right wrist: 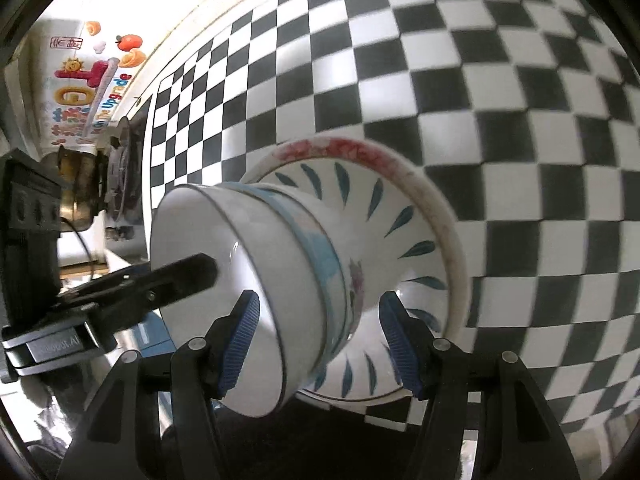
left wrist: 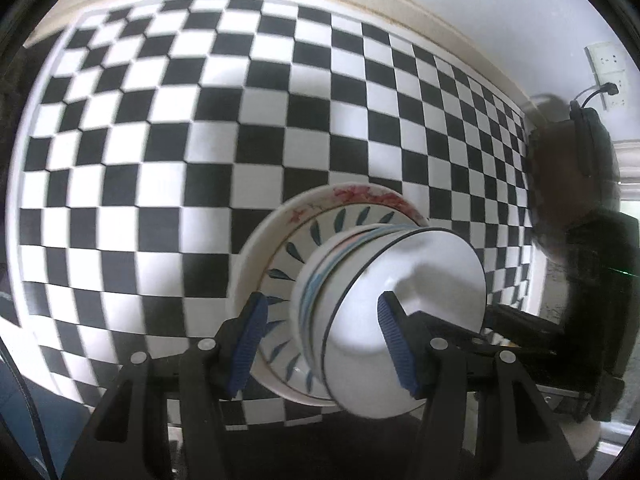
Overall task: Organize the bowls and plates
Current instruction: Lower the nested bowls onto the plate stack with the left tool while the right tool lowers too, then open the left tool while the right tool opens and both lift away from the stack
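A stack of dishes stands on the black-and-white checkered cloth [left wrist: 160, 140] [right wrist: 480, 80]. A red-flowered plate [left wrist: 360, 194] [right wrist: 320, 148] is at the bottom, a blue-leaf plate [left wrist: 296, 252] [right wrist: 360, 192] lies on it, and nested bowls rise from that. The top one is a white bowl [left wrist: 420, 272] [right wrist: 192, 248] with a dark rim. My left gripper [left wrist: 322, 340] straddles the bowl walls, one pad inside the white bowl, its finger [right wrist: 188, 276] also showing there. My right gripper [right wrist: 318, 340] clamps the bowls from the opposite side. Whether the plates touch the cloth, I cannot tell.
A cream wall border runs behind the cloth. Wall sockets [left wrist: 608, 68] and a dark blurred shape [left wrist: 568, 168] lie to the right. A stove burner [right wrist: 120, 184], a brass pot [right wrist: 76, 184] and a colourful carton [right wrist: 88, 92] sit at the far left. The table's front edge passes just under the stack.
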Motion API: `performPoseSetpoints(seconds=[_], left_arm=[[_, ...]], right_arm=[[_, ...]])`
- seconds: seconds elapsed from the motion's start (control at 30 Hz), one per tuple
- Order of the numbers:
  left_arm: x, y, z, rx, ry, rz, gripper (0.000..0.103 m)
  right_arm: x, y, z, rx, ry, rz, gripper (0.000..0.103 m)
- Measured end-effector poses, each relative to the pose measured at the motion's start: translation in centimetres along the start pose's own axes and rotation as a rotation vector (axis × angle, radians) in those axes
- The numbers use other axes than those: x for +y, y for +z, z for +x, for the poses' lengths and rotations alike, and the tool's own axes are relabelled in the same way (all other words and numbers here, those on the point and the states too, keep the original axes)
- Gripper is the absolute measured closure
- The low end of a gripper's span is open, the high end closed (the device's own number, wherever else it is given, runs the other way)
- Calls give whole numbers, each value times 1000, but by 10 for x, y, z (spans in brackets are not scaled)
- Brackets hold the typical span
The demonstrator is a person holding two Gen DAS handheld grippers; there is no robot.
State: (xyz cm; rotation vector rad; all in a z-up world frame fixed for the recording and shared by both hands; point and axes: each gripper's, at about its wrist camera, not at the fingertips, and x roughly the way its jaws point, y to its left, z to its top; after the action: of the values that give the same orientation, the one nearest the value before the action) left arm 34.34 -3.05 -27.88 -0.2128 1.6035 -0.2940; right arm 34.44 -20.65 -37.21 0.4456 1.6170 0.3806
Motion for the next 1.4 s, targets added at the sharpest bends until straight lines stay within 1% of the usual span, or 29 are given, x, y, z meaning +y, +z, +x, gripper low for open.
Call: performPoseSetpoints(seconds=[0.13,0.2,0.27,0.33,0.47,0.53,0.57,0.6,0.67,0.7,0.77,1.0,1.2,1.4], left_arm=[[-4,-11,-20,-86,100,36,49],[-6,-16,-27,-120,130,52,48],[-7,-23,-34,-158,188,60,47],[-7,-28,-39,-189,219,65,47],[-8,-41,-52,-254,265,83,47],[-12,-49,-59,-285,288,106,46],[-13,-54,-63,-303,300,116,42],[-16,-58,-68,-324,311,125,40],[-20,-68,-79,-369,323,138,30],[-22,-73,-85,-392,329,147,27],[-25,-81,-97,-425,323,155,19],[-41,-113,-145,-549,303,157,19],[-59,-148,-183,-645,321,162,19],[-73,-190,-214,-712,316,160,18]], right_arm=[[8,-9,-20,-47,-55,-29,38],[13,-15,-30,-70,-83,-45,38],[20,-22,-40,-97,-118,-65,38],[27,-30,-52,-128,-162,-84,36],[39,-49,-71,-186,-234,-108,20],[44,-59,-79,-217,-265,-106,18],[47,-65,-84,-238,-280,-105,17],[51,-70,-87,-256,-293,-106,16],[57,-80,-95,-294,-320,-104,14],[61,-86,-101,-321,-333,-109,14],[68,-97,-114,-374,-358,-114,13],[94,-139,-170,-540,-378,-135,13],[115,-181,-215,-666,-377,-181,13],[126,-226,-247,-741,-375,-203,12]])
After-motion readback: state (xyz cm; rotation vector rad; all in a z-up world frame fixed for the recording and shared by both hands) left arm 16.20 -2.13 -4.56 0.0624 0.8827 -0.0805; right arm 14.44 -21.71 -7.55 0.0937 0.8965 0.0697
